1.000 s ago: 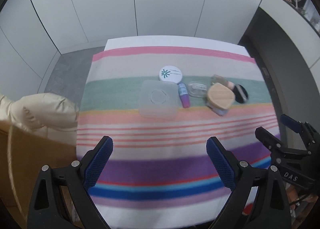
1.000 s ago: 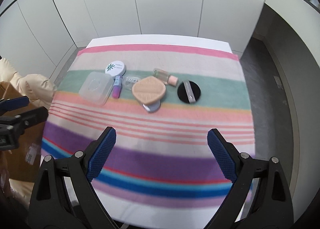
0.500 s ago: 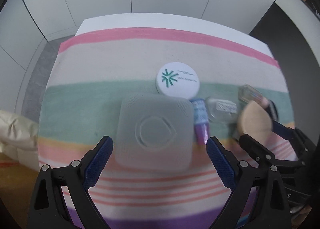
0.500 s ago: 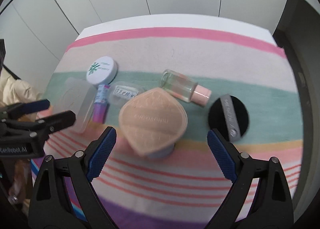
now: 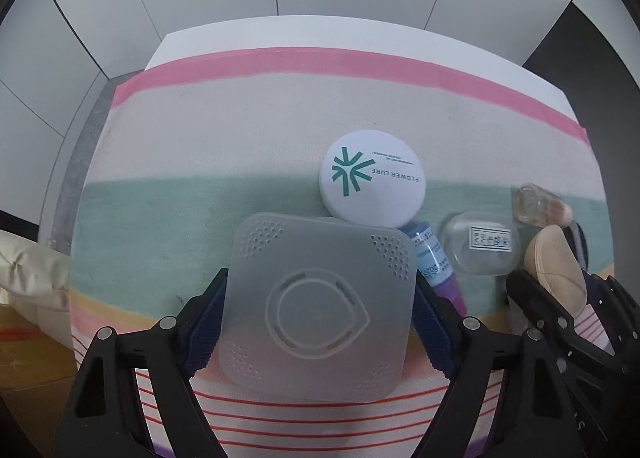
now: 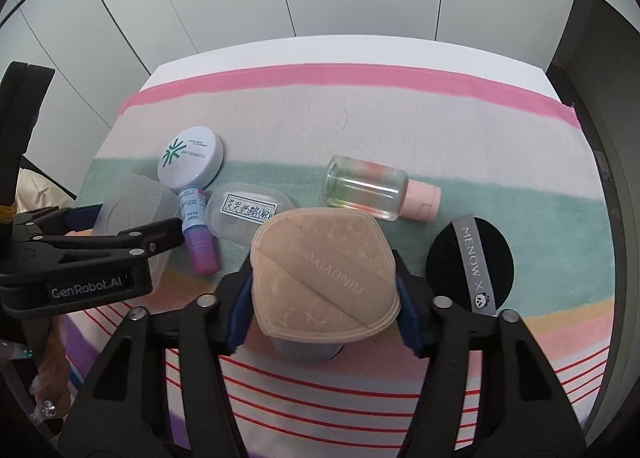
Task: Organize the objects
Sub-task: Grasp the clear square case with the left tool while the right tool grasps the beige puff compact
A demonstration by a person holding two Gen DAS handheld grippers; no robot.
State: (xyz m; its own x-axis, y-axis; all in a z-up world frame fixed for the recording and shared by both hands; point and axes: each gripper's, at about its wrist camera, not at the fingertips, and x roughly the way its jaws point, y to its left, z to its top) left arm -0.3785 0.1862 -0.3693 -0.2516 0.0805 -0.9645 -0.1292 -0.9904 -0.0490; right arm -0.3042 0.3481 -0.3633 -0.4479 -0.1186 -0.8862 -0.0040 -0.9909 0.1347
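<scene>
Lower centre of each view: left gripper (image 5: 318, 314) was closing around the box (image 5: 316, 308), right gripper (image 6: 324, 300) closing on the puff (image 6: 324, 278), pads apparently touching, presumably to sort them.

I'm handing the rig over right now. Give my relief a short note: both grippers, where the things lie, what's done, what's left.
Left gripper: jaws closing around the frosted case, still on the cloth.
Right gripper: jaws closing around the tan puff, which lies on a grey piece.
Between them on the green stripe: white compact, purple tube, clear labelled case. Right of the puff: glass bottle, black puff.
Done: nothing sorted yet.
Left: lift both, then place the rest.
</scene>
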